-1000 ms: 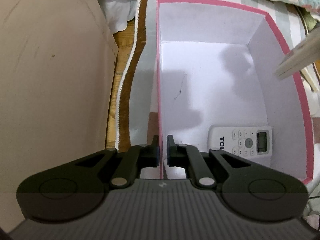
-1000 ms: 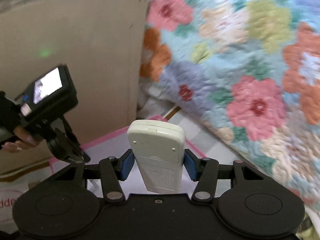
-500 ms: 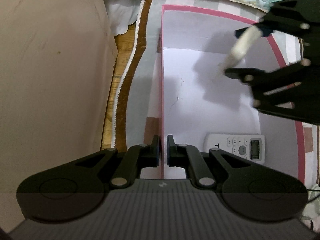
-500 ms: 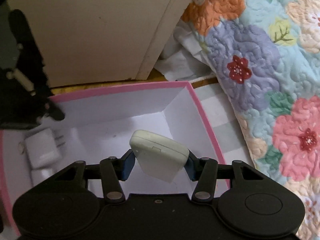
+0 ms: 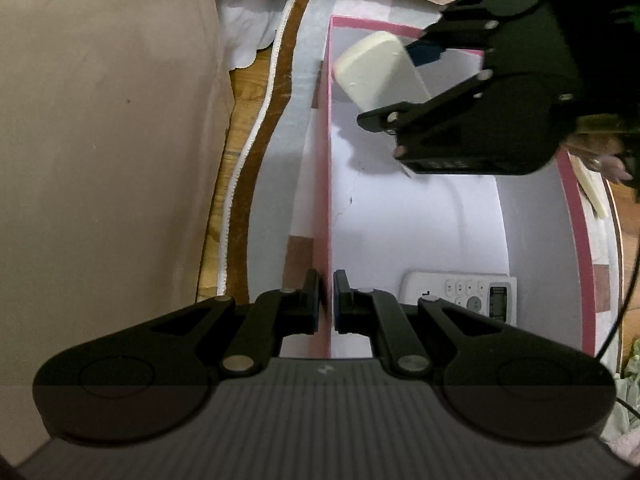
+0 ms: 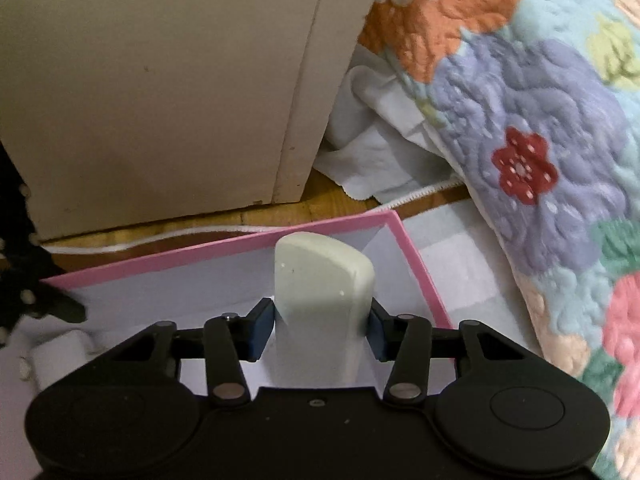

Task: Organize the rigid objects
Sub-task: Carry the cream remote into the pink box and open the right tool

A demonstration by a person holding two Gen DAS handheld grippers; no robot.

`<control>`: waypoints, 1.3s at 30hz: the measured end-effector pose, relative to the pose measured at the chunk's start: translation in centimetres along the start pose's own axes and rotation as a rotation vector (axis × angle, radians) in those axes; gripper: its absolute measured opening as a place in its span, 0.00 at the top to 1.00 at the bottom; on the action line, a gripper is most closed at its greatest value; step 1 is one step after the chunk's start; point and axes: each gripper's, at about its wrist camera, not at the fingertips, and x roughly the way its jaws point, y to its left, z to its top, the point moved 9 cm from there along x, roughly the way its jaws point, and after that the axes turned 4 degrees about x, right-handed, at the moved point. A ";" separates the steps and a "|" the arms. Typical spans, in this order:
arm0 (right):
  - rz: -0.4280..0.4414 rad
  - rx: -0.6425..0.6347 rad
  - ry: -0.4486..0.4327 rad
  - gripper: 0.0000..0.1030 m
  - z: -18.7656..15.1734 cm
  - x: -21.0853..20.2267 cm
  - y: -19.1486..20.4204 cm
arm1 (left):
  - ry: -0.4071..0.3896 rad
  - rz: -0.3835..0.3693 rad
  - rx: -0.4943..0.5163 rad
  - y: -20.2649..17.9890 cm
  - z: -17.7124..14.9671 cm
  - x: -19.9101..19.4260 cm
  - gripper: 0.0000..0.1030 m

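My left tool (image 5: 326, 304) is clenched on the left wall of the pink box (image 5: 322, 184), one finger outside the wall and one inside. On the box floor, near the right wall and just beyond my left tool, lies a white remote (image 5: 460, 294), buttons and display facing up.

My right tool (image 6: 316, 320) grips a cream remote (image 6: 322, 280) by its sides, blue pads (image 6: 258, 328) pressed against it, its back toward the camera and its end pointing away from me. From the left wrist view, that cream remote (image 5: 376, 70) hangs tilted above the far left corner of the box, not touching the floor, with the right tool (image 5: 404, 80) reaching in from the right.

Beyond the box I see a beige cabinet (image 6: 168, 92), a strip of wooden floor (image 6: 256, 216), white cloth (image 6: 376, 152) and a floral quilt (image 6: 540, 140).
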 end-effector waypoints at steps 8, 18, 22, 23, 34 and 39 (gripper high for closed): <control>-0.062 -0.253 0.121 0.77 -2.7 3.7 1.9 | 0.008 0.004 0.006 -0.1 0.0 0.0 0.94; -0.022 -0.144 0.053 0.38 -1.5 1.8 1.8 | 0.019 0.007 -0.003 -0.2 0.0 0.1 0.94; 0.121 0.065 0.167 0.37 -3.0 1.1 0.1 | 0.016 0.007 -0.018 0.0 0.0 0.1 0.94; 0.139 0.081 0.184 0.37 -3.4 1.0 -0.1 | 0.015 0.007 -0.018 0.0 0.0 0.1 0.94; 0.067 -0.040 0.274 0.38 -5.3 2.8 1.9 | 0.013 0.001 -0.037 0.2 -0.1 0.0 0.94; 0.073 -0.016 0.251 0.57 -3.5 4.2 2.4 | 0.011 -0.001 -0.036 0.3 -0.1 0.0 0.94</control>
